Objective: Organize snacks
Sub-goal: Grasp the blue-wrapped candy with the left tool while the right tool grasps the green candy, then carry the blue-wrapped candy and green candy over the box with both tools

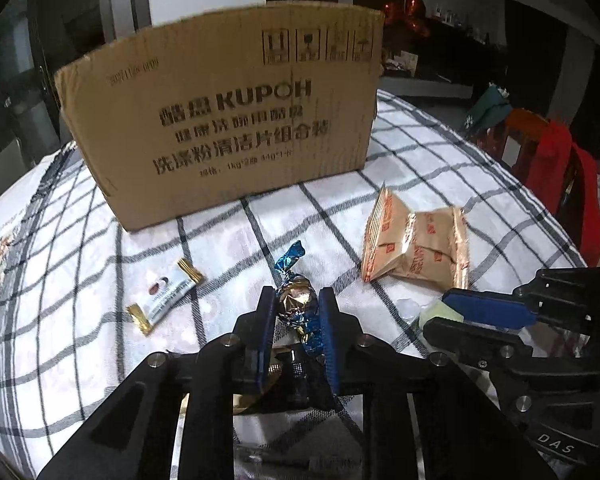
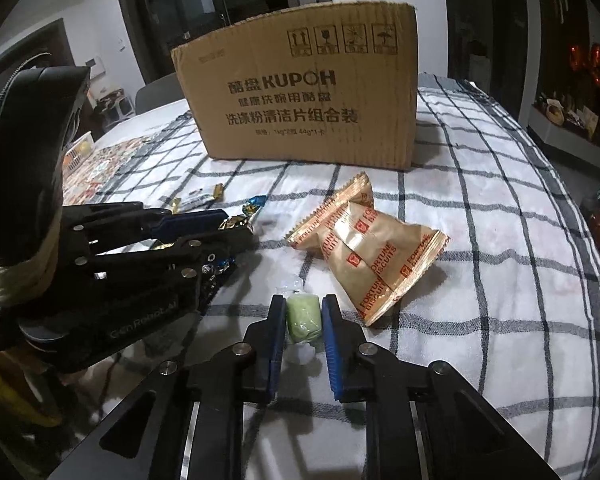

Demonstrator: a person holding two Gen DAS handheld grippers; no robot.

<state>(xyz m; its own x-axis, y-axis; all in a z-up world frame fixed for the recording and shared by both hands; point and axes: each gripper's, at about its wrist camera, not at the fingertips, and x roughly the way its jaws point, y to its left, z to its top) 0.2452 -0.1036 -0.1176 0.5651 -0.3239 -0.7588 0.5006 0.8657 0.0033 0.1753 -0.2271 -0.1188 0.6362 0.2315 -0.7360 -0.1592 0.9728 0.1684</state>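
1. We have the foil-wrapped candy pinched between the left gripper pads, near the table's front edge; light, crinkly, slippery foil over a firm round core, so hold the bulge, not the twisted blue ends.
2. We have the green soft candy squeezed by the right gripper, also at the front edge; squashy block in clear wrap, likely to deform, so grip the flat sides gently.
3. Fortune biscuit packets lie mid-table, matte tan film, puffy, brittle contents; take them by the crimped seam.
4. White bar with gold ends lies flat toward the left side, thin and stiff.
5. Cardboard box stands at the far edge, rigid corrugated walls.
6. Checked tablecloth is soft, may bunch.
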